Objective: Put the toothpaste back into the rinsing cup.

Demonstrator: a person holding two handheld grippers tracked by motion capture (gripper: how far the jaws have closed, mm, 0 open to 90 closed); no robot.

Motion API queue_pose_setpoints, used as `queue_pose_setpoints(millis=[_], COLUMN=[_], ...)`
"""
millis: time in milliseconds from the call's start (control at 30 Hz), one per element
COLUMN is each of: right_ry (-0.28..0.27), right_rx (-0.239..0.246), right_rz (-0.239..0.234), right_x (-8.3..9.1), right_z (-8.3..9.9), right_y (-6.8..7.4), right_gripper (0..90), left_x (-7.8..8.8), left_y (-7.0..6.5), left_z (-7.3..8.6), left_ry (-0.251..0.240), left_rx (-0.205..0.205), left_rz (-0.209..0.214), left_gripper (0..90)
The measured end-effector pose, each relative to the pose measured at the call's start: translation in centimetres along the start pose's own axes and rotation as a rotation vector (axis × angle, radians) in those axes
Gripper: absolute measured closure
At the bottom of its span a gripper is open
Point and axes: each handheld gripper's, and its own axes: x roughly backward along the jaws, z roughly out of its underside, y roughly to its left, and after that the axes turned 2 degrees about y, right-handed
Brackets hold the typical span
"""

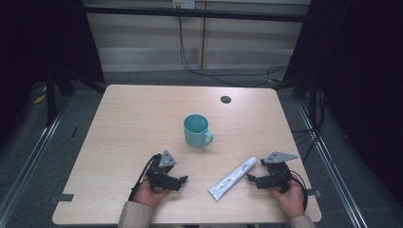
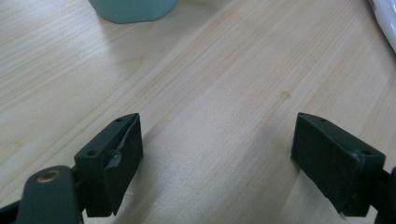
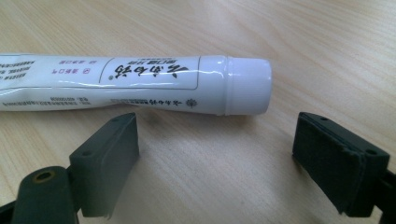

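A teal mug (image 1: 196,130) stands upright near the middle of the wooden table (image 1: 142,114), handle to the right; its base (image 2: 133,9) shows at the top of the left gripper view. A white tube (image 1: 233,178) with printed text lies flat at the front right; its cap end (image 3: 247,86) sits just beyond my right gripper's jaws. My left gripper (image 1: 183,179) rests at the front left, open, with bare wood between its jaws (image 2: 217,154). My right gripper (image 1: 249,178) is open too, pointing at the tube from the right (image 3: 215,158) without touching it.
A small dark round hole (image 1: 225,99) marks the table's far right area. Black frame posts and cables stand beyond the far edge. The table's near edge runs just under the person's hands (image 1: 147,194).
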Motion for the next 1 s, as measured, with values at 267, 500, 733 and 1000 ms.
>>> queue_pose_setpoints(millis=[267,500,733,1000], right_ry=[0.0,0.012,0.109,0.181], right_rx=[0.001,0.012,0.049,0.194], right_rz=[-0.002,-0.013,-0.025,-0.031], right_x=[0.0,0.0,0.3,0.2], right_z=[0.0,-0.1,-1.2,-3.6], right_y=[0.0,-0.1,-0.4,0.3], right_gripper=[13.3,13.1,15.3,15.2], left_x=[0.0,0.0,0.0,0.0], left_y=[0.0,0.0,0.1,0.1], left_z=[0.0,0.0,0.0,0.0], left_ry=[0.0,-0.002,-0.002,-0.002], left_rx=[0.001,0.003,0.003,0.004], left_rz=[0.001,-0.004,-0.01,-0.011], left_gripper=[16.1,16.1,16.2,16.2])
